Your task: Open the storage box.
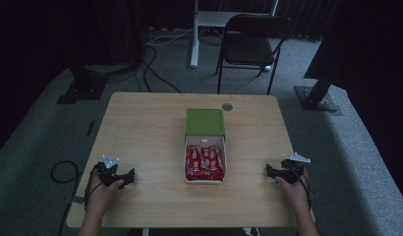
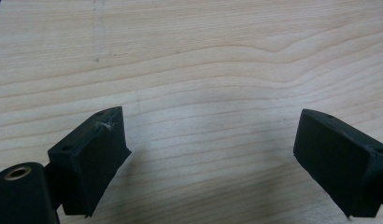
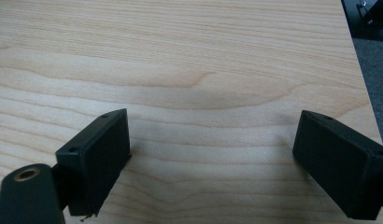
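Near edge of the pale wooden table [image 1: 140, 128]: left gripper [image 1: 122, 178] by the left corner, jaws wide apart over bare wood, nothing between; right gripper [image 1: 276, 171] by the right edge, jaws likewise spread and empty. Midway across, well apart from both: white cardboard box [image 1: 205, 164] packed with red wrapped snack bars [image 1: 204, 162], green hinged lid [image 1: 205, 122] thrown back toward the far edge. Probably a resting stage, no grasp begun. Next likely needed: a reach inward to the box, jaws lined up on lid or bar
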The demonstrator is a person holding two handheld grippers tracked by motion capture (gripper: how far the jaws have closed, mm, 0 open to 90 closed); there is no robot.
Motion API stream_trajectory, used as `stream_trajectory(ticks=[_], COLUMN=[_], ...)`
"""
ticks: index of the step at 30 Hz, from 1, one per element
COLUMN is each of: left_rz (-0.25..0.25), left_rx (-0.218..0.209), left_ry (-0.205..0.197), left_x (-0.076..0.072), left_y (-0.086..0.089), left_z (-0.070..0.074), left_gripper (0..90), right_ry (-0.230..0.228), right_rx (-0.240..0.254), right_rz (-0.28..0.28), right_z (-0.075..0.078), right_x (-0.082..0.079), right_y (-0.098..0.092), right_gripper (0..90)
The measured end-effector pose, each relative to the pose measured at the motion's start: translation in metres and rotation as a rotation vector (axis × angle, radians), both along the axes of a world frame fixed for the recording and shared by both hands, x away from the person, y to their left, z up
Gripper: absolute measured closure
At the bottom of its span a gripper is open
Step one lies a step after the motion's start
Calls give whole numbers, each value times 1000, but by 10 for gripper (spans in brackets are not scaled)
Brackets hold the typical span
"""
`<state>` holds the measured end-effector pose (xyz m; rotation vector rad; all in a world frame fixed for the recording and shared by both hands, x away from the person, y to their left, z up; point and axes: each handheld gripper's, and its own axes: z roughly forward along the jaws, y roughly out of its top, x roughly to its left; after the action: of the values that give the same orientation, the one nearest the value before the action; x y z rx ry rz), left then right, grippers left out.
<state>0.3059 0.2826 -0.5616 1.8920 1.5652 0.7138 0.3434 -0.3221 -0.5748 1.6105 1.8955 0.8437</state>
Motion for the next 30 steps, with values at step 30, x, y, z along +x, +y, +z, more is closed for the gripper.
stream_trajectory(ticks=[30], left_rz=[123], left_rx=[-27], left_ry=[9], left_x=[2], left_y=[-4], left_z=[-5], left_gripper=[94], right_ry=[0], right_rx=[4], right_rz=[7], right_z=[0], right_x=[0], right_y=[0], right_gripper=[105])
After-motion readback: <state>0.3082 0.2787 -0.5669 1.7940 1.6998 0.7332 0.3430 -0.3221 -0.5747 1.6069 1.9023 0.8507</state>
